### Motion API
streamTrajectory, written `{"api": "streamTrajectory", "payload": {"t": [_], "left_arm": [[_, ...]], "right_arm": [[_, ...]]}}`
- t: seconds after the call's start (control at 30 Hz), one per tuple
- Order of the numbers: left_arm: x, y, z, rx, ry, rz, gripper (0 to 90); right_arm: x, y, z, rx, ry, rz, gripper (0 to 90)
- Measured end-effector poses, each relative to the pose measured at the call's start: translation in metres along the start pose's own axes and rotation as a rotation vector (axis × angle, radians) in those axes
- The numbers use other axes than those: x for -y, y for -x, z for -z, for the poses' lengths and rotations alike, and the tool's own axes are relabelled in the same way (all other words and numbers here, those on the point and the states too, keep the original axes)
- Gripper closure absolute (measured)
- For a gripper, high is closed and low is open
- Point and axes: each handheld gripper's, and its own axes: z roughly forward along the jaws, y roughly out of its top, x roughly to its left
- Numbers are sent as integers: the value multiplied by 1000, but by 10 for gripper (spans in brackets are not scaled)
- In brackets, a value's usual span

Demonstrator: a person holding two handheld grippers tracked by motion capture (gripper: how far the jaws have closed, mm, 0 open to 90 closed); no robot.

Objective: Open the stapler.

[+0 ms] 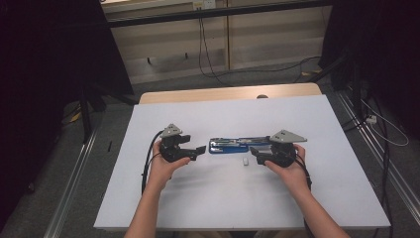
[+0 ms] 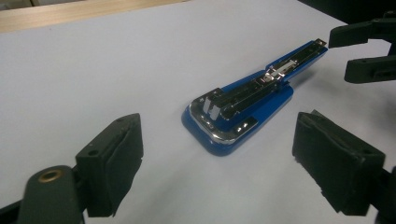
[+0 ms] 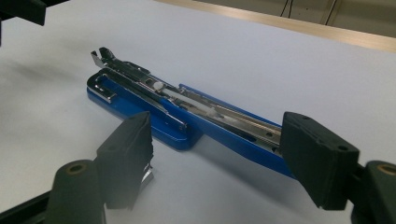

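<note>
The stapler (image 1: pixel 236 145) is bright blue, with shiny silver metal along its opened top and a chrome plate at its nose; a small whitish part sits inside the rail. Both grippers, left (image 1: pixel 200 149) and right (image 1: pixel 253 150), are matt black, each topped by a grey plate, with a brass-coloured ring near the jaw base. The small block (image 1: pixel 244 161) beside the stapler looks white. The sheet (image 1: pixel 213 198) is plain pale lavender-white, the table (image 1: pixel 198 94) edge light wood, and the floor (image 1: pixel 59 163) dark grey.
</note>
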Motion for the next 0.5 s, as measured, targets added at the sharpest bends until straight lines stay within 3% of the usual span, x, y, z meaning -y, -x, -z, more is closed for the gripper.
{"api": "streamTrajectory", "payload": {"t": [0.17,0.37,0.5], "left_arm": [[2,5,7,-27,-31,-31,132],[4,6,14,-26,-17,-22,125],[7,3,19,-49,-27,-34,115]], "right_arm": [[0,-5,0,-11,-5,6,219],[1,-7,-1,-25,-20,-1,199],[2,-8,-2,-31,-32,-4,189]]}}
